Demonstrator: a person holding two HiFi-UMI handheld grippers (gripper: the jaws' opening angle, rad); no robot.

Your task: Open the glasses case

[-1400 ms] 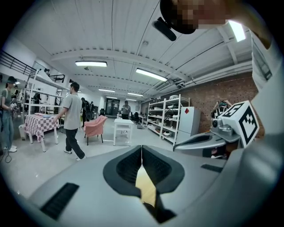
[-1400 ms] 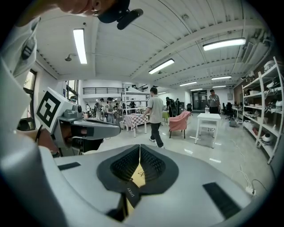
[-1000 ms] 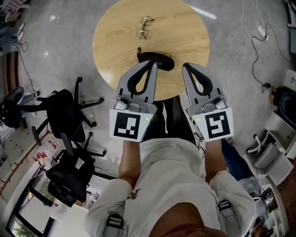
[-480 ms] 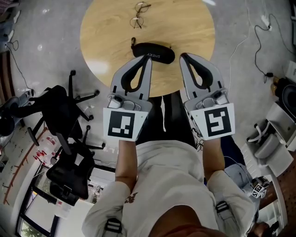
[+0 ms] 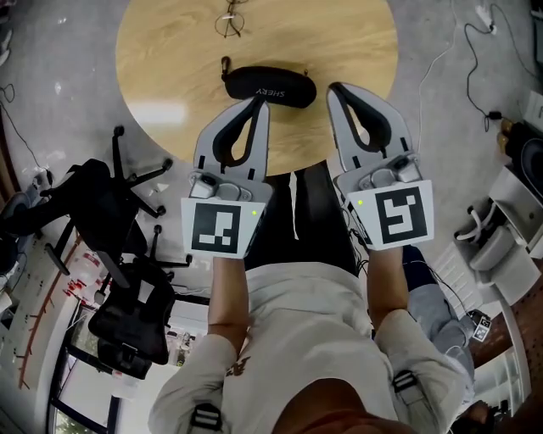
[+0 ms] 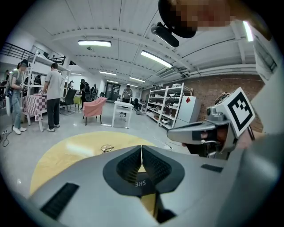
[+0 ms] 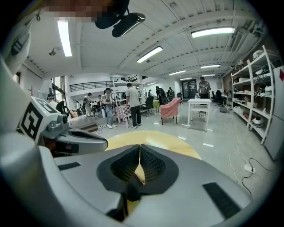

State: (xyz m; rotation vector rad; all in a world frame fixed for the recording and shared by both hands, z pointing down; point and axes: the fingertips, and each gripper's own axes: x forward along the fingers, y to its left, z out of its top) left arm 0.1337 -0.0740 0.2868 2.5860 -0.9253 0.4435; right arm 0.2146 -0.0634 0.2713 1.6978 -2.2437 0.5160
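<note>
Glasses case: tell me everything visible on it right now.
The glasses case is a black, oblong, rounded shell with a matte look. It has white lettering on top and a small loop at the end toward the picture's left. It looks shut and lies flat near the close edge of the round wooden table. The left gripper, jaws together, overlaps its near edge in the head view; contact cannot be told. The glasses lie apart beyond it.

Round wooden table: black glasses case, spectacles.
</note>
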